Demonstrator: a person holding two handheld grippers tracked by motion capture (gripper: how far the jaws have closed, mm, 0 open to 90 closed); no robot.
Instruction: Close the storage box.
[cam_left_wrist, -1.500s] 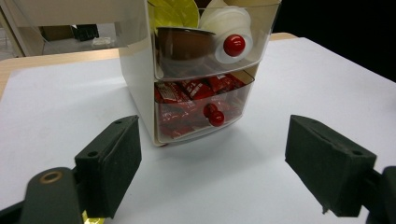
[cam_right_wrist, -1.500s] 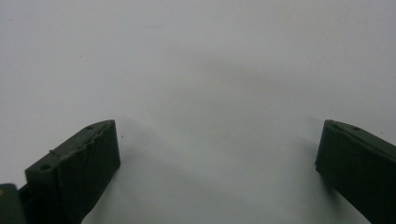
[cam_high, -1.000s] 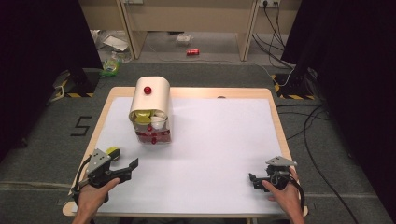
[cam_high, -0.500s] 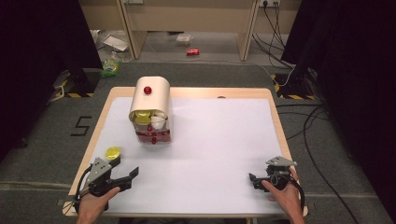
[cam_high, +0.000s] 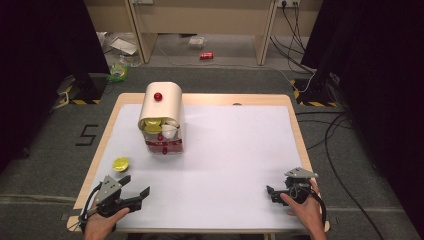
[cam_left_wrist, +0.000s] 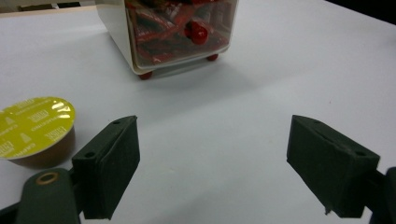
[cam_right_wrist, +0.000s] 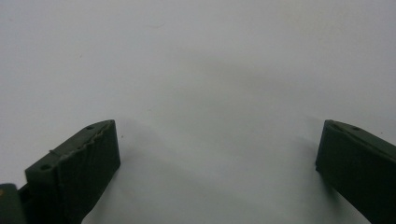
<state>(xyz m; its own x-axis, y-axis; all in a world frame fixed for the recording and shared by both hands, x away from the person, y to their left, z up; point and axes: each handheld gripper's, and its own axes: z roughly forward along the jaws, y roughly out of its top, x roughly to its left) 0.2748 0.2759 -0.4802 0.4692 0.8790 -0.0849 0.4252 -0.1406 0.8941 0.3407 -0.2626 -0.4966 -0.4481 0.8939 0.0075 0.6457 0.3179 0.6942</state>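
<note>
A cream capsule dispenser (cam_high: 161, 102) with a red knob stands at the table's back left, with yellow and white capsules in its opening and a clear drawer of red packets (cam_left_wrist: 180, 28) below. A single yellow-lidded capsule (cam_high: 120, 164) sits upright on the white table, left of the dispenser's front. My left gripper (cam_high: 135, 185) hovers just in front of it, open and empty. In the left gripper view the capsule (cam_left_wrist: 35, 128) lies outside the left jaw of the gripper (cam_left_wrist: 215, 168). My right gripper (cam_high: 271, 194) rests near the front right edge, open over bare table (cam_right_wrist: 217, 158).
The white mat (cam_high: 235, 150) covers the wooden table (cam_high: 295, 120) between the two grippers. Cables, a red can (cam_high: 206, 56) and litter lie on the floor beyond the table's far edge.
My left gripper has drawn back toward the front edge, away from the yellow capsule, which stays where it was. The right gripper has not moved.
</note>
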